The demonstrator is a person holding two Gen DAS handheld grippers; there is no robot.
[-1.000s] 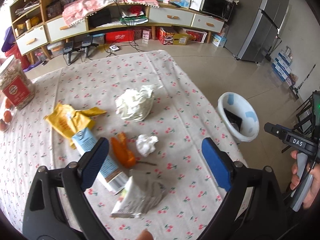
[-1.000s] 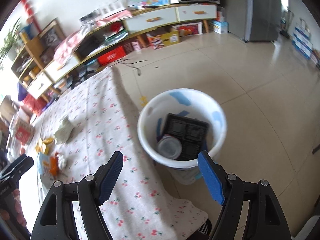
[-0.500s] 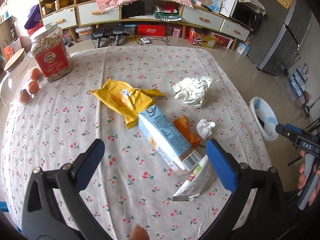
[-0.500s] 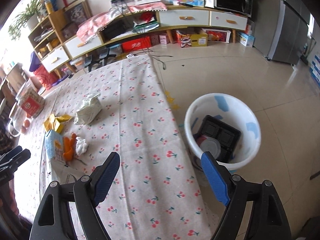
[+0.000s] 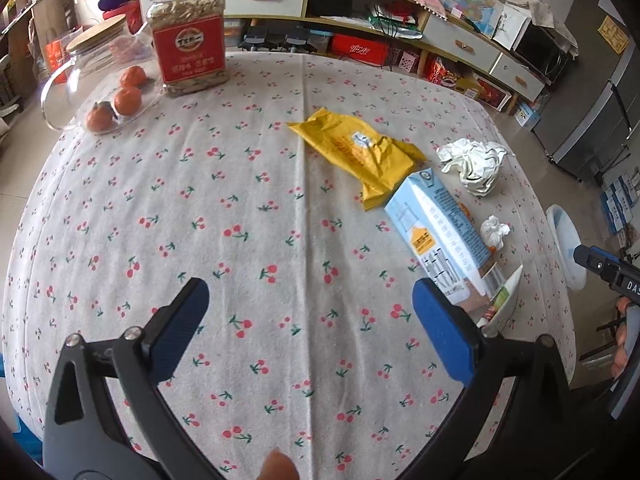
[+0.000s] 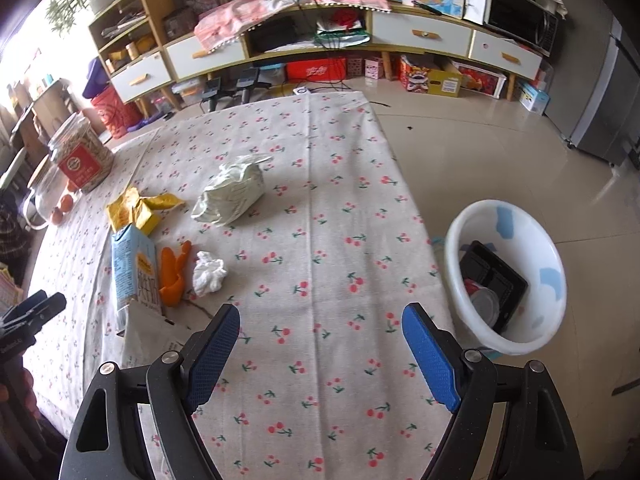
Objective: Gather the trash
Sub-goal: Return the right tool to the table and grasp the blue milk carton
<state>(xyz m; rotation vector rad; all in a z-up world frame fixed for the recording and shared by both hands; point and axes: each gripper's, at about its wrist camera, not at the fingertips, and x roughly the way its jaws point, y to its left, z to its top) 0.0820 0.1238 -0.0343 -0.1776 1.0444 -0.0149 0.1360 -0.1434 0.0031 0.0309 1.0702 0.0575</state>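
Trash lies on the cherry-print tablecloth (image 5: 240, 208): a yellow wrapper (image 5: 360, 152), a blue milk carton (image 5: 436, 236), a crumpled white bag (image 5: 476, 164), a small white tissue ball (image 5: 494, 231), orange peel (image 6: 173, 276) and a flat paper packet (image 6: 148, 336). My left gripper (image 5: 308, 328) is open and empty over bare cloth, left of the carton. My right gripper (image 6: 320, 356) is open and empty above the table's right side. The white bin (image 6: 508, 276) stands on the floor beside the table, holding a black tray and a lid.
A red-labelled jar (image 5: 188, 32), a glass jar with a wooden lid (image 5: 84, 64) and oranges (image 5: 128, 100) sit at the table's far left. Shelves and drawers (image 6: 420, 36) line the back wall, a fridge (image 6: 604, 92) stands at right.
Both grippers have swung left. The left view now faces the table's left half and the jars. The right view has moved from over the bin to over the table.
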